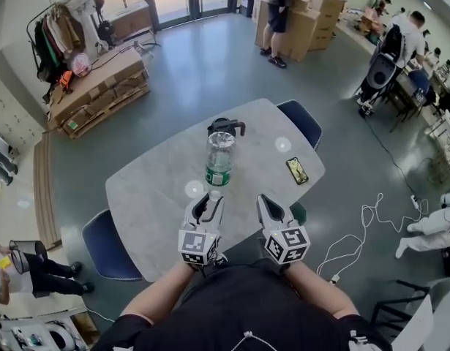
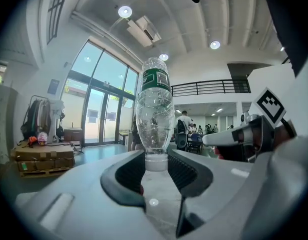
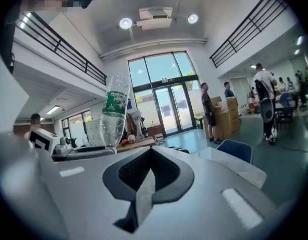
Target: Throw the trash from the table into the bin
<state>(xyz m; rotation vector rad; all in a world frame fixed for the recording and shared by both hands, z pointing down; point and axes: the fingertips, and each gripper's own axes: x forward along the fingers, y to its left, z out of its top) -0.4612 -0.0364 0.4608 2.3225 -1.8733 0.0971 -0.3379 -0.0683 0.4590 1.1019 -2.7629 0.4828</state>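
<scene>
A clear plastic bottle with a green label stands neck-down over the grey table. Its white cap sits between the jaws of my left gripper, which is shut on it. In the left gripper view the bottle rises straight up from the left gripper, both pads against the cap. My right gripper hovers beside it at the table's near edge, shut with nothing in it. In the right gripper view the right gripper has its tips together, and the bottle shows to the left.
A black handled object stands on the table beyond the bottle, and a phone lies to the right. Blue chairs flank the table. A dark mesh bin stands on the floor far left. A white cable trails right.
</scene>
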